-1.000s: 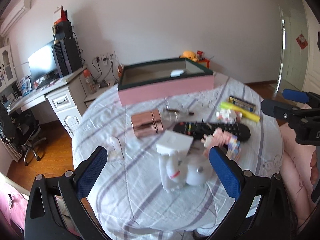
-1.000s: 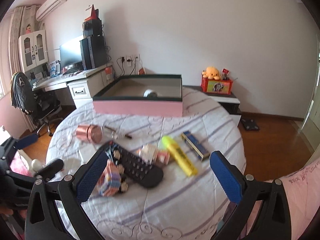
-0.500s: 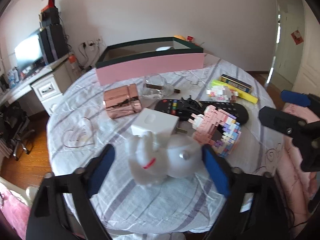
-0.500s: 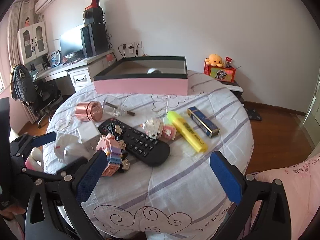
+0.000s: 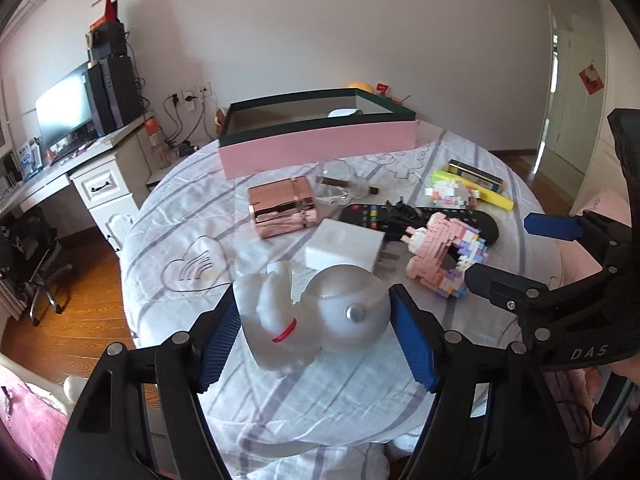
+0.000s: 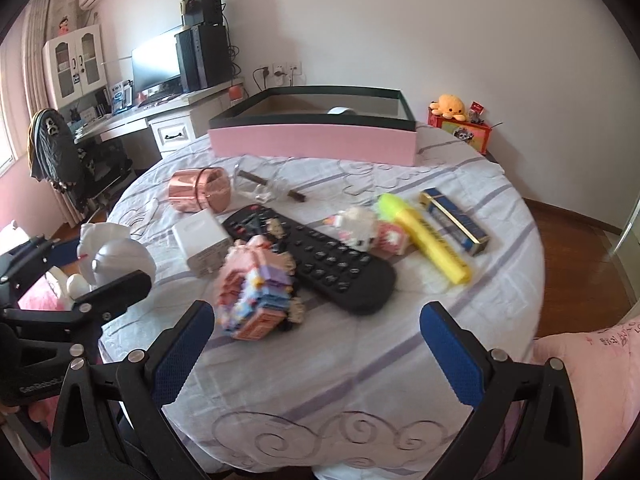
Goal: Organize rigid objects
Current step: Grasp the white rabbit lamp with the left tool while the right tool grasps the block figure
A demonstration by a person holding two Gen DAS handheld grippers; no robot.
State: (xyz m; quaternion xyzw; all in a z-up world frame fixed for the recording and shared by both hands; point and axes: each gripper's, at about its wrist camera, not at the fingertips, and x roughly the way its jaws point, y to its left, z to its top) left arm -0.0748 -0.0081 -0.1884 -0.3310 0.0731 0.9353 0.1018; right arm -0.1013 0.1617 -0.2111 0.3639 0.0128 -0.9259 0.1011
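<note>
Closing in, the left hand-held gripper (image 5: 314, 330) has just narrowed its jaws around the white rabbit lamp (image 5: 310, 314) at the near edge of the desk (image 5: 280, 392), blue pads touching both flanks. The right hand-held gripper (image 6: 316, 354) hangs wide open, empty, just short of the pink brick figure (image 6: 256, 284).

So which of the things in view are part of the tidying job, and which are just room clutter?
Part of the job:
- white rabbit-shaped figurine, between the left gripper's pads
- pink-sided open box
- black remote control
- pink brick-built toy
- yellow highlighter
- rose-gold metal cylinder
- white plug adapter

Just lying about:
- computer monitor
- orange plush toy
</note>
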